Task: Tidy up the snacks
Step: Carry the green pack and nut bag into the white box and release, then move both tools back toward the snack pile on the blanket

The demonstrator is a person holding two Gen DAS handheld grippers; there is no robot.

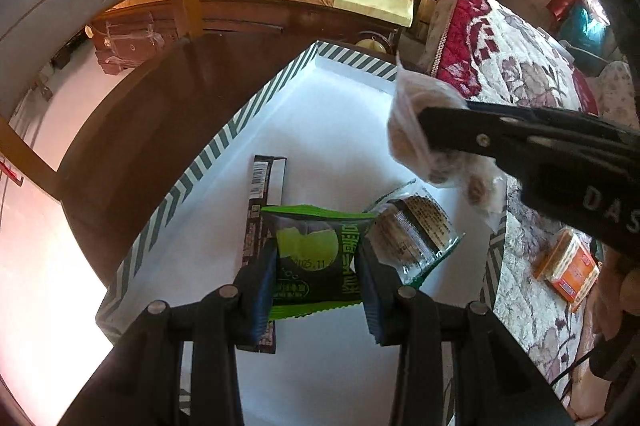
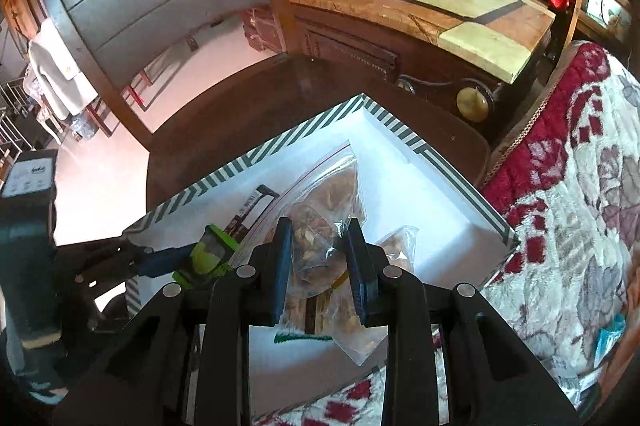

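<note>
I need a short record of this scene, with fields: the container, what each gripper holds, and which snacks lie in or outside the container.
container: white shallow box with green-striped rim, on a dark wooden table
left gripper: shut on green snack packet with a lime picture, over the box
right gripper: shut on clear zip bag of brown snacks, above the box
lying in box: dark brown long wrapper; clear-wrapped brown cake with green edge
outside box: orange packet on the floral blanket
</note>
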